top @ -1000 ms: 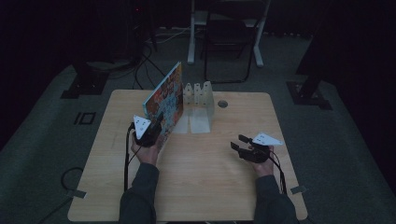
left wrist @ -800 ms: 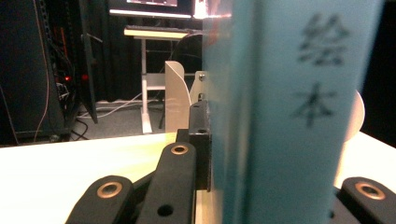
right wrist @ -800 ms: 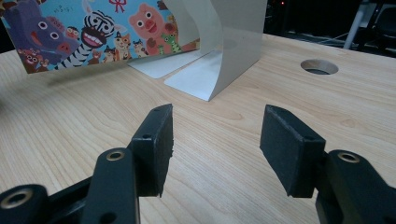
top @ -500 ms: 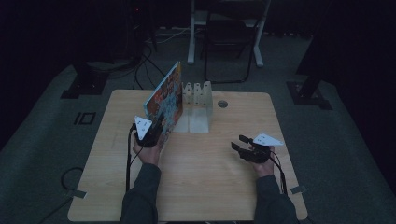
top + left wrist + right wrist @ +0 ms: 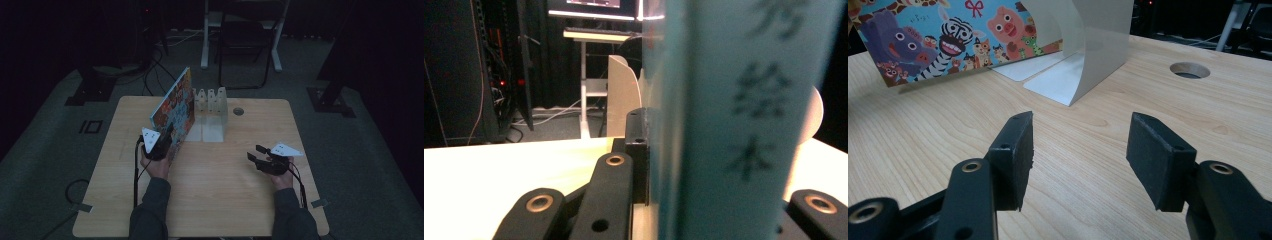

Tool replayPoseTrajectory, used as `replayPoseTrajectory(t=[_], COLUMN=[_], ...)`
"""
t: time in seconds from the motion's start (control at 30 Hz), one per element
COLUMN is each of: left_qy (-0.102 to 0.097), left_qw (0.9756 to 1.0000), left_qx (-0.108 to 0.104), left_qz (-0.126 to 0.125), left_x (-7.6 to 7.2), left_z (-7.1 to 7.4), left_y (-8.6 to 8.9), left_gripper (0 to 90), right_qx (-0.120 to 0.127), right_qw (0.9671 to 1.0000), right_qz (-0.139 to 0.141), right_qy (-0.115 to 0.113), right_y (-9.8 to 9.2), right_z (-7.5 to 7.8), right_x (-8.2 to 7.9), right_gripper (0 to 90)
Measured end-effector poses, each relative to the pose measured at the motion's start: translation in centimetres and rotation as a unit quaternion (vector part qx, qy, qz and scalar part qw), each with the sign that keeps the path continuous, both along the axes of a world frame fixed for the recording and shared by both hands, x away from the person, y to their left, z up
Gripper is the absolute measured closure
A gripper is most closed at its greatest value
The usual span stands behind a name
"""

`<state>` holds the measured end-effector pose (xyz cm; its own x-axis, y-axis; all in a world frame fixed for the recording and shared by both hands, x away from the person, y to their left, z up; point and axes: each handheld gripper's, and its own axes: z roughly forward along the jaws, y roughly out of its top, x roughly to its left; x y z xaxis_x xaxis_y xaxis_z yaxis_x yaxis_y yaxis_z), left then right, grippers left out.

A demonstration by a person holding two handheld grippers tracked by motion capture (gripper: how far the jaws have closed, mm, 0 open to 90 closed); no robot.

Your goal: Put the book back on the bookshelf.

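Observation:
A thin picture book [image 5: 175, 107] with cartoon animals on its cover stands tilted up on edge at the back left of the table. My left gripper [image 5: 167, 137] is shut on its near lower corner. In the left gripper view the book's pale blue spine [image 5: 734, 125] with dark characters sits between the black jaws of the left gripper [image 5: 719, 175]. My right gripper [image 5: 256, 152] lies low over the table at the right, open, pointing left. In the right gripper view the right gripper [image 5: 1078, 155] has only bare wood between its pads, and the book [image 5: 948, 35] lies beyond.
White metal bookends [image 5: 210, 112] stand just right of the book, also seen as curved bookends [image 5: 1088, 50] in the right gripper view. A round cable hole [image 5: 238, 111] is in the wooden table [image 5: 220, 200] behind them. Chairs and stands surround the table on the dark floor.

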<state>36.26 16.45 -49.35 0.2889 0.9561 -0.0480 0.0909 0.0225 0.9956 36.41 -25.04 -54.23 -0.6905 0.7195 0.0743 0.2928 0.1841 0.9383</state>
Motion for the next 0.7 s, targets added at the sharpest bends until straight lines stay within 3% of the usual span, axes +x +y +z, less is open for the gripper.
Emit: replayPoseTrajectory(t=[0.23, 0.7], left_qy=[0.001, 0.007], left_qw=[1.0, 0.9998], left_qx=[-0.004, 0.017], left_qz=[0.003, 0.0], left_x=[-0.11, 0.47], left_z=[-0.41, -0.76], left_y=[0.1, 0.21], left_gripper=[81.2, 80.1], right_qx=[0.0, -0.001], right_qw=[1.0, 1.0], right_qz=[0.0, 0.002], right_qy=[0.0, 0.002], right_y=[0.0, 0.03], right_z=[0.0, -0.01], right_x=[0.0, -0.01], right_gripper=[43.8, 43.6])
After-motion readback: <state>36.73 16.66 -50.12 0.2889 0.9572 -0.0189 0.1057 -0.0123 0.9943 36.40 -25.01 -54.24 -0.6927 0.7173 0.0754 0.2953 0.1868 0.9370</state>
